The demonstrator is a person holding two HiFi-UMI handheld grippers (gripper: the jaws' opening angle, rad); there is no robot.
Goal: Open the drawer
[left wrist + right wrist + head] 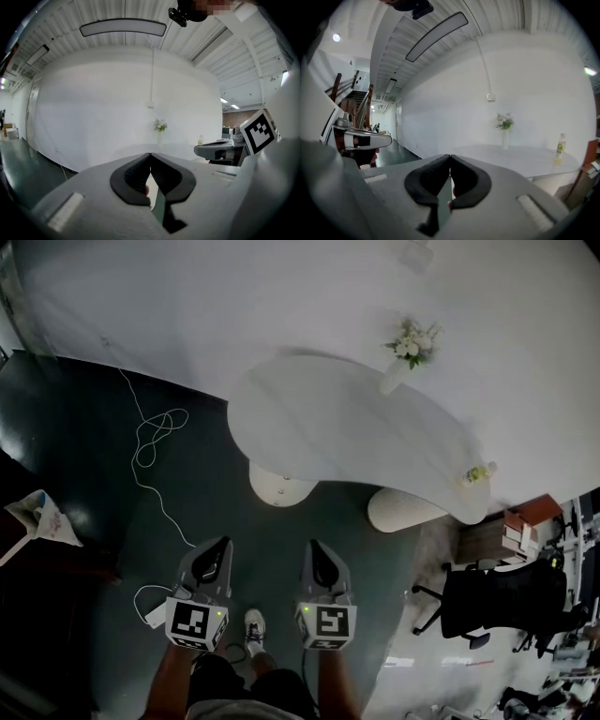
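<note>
My two grippers hang side by side over the dark floor, short of a white curved table (356, 427). The left gripper (214, 557) is shut and holds nothing; in the left gripper view its black pads (136, 176) meet at the tips. The right gripper (321, 557) is also shut and empty, its pads (465, 180) touching in the right gripper view. No drawer front shows plainly. A low brown cabinet (483, 542) stands beyond the table's right end, partly hidden by it.
A vase of white flowers (410, 348) and a small bottle (478, 474) stand on the table. A white cable (155, 437) loops over the floor at left. A black office chair (497, 601) is at right, a white bag (42, 517) at far left.
</note>
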